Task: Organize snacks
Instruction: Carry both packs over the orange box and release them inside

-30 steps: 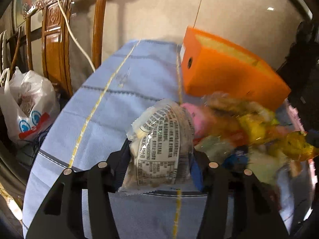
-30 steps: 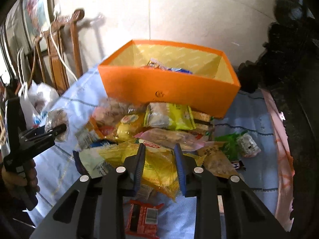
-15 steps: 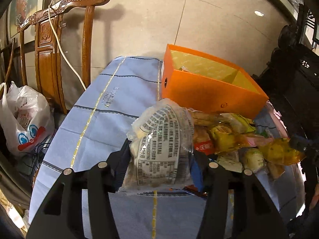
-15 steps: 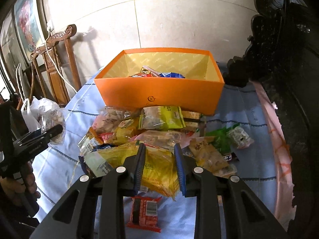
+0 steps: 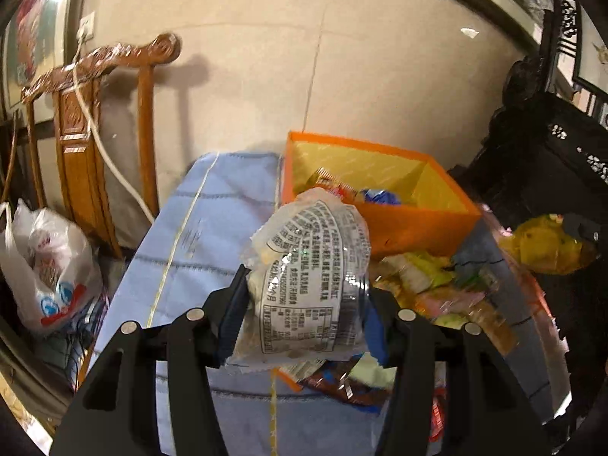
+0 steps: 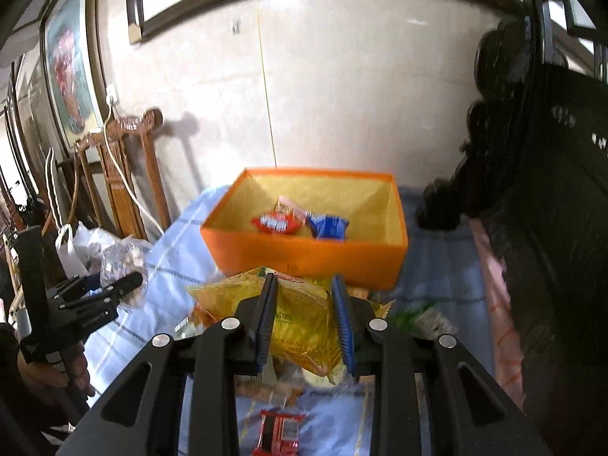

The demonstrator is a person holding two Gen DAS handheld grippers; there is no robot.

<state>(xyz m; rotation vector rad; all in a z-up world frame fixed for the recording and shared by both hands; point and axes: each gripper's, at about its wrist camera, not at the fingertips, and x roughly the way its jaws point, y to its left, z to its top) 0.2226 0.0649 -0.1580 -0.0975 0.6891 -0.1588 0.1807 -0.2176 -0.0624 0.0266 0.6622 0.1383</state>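
Observation:
My left gripper [image 5: 304,304] is shut on a clear snack packet with black print [image 5: 311,266], held above the table, short of the orange box [image 5: 402,224]. My right gripper [image 6: 304,319] is shut on a yellow snack bag [image 6: 296,319], lifted in front of the orange box [image 6: 304,254], which holds a red packet [image 6: 275,223] and a blue packet [image 6: 326,226]. The left gripper also shows in the right wrist view [image 6: 114,288], and the yellow bag in the left wrist view [image 5: 543,247].
A pile of loose snacks [image 5: 437,285] lies on the blue tablecloth [image 5: 205,235] before the box. A red packet [image 6: 279,433] lies near the front. A wooden chair [image 5: 87,133] and plastic bag [image 5: 45,266] stand left; dark carved furniture [image 6: 532,190] stands right.
Both grippers have risen with their packets. The yellow bag has come up off the pile. The box now shows from higher up, with its inside visible.

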